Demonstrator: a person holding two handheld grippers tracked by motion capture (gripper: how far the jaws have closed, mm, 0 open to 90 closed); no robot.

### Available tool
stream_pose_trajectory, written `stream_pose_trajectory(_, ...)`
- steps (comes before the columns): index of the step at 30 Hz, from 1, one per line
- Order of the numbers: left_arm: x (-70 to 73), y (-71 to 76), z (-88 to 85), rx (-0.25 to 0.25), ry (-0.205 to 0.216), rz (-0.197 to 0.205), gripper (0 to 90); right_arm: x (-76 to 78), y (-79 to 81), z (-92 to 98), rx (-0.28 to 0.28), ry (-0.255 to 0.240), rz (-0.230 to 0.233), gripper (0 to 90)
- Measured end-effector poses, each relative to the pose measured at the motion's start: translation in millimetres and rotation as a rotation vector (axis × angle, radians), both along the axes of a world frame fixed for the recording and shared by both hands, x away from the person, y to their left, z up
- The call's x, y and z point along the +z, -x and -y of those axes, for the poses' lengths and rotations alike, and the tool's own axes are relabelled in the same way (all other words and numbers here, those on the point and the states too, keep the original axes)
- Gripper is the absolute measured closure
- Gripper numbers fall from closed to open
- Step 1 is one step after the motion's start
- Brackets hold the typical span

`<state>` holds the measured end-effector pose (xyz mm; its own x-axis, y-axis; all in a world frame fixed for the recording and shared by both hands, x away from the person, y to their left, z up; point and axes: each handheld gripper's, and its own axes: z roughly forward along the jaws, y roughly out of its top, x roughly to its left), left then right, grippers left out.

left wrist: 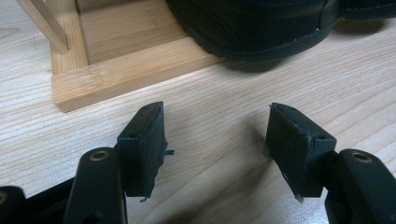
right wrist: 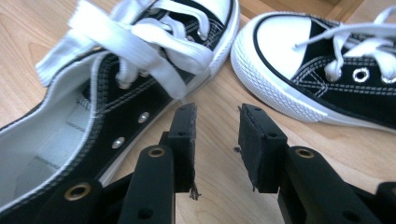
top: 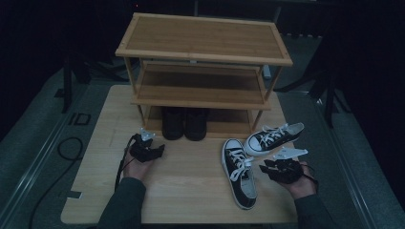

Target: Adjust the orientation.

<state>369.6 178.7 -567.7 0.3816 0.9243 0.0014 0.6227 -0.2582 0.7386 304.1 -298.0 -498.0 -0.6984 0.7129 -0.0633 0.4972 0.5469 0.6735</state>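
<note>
Sneakers in black and white lie on the wooden table (top: 191, 191): one sneaker (top: 239, 172) just left of the right gripper (top: 282, 168), whose narrow jaws hold nothing; the other sneaker (top: 273, 137) touches its toe. Near the black shoes (top: 185, 123) under the bamboo rack (top: 203, 40), the left gripper (top: 145, 145) gapes wide, empty.

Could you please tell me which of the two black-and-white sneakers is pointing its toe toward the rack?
The left sneaker, lying lengthwise beside the right gripper. The other sneaker lies crosswise behind it, toe to the left.
</note>
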Motion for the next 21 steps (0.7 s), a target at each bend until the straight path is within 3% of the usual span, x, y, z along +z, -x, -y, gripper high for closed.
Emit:
stream_pose_trajectory(12, -0.3, 0.0, 0.4, 0.005, 0.004, -0.001, 36.8, 20.0, 19.4, -21.9, 0.078, -0.008, 0.004, 62.2)
stream_pose_trajectory(17, -0.3, 0.0, 0.4, 0.008, 0.003, -0.001, 36.2, 14.7, 17.2, -32.7, 0.097, -0.003, -0.033, 57.3)
stream_pose_trajectory(21, -0.3, 0.1, 0.5, 0.009, 0.003, -0.002, 36.2, 6.5, 13.5, -40.9, 0.092, 0.052, -0.049, 53.8)
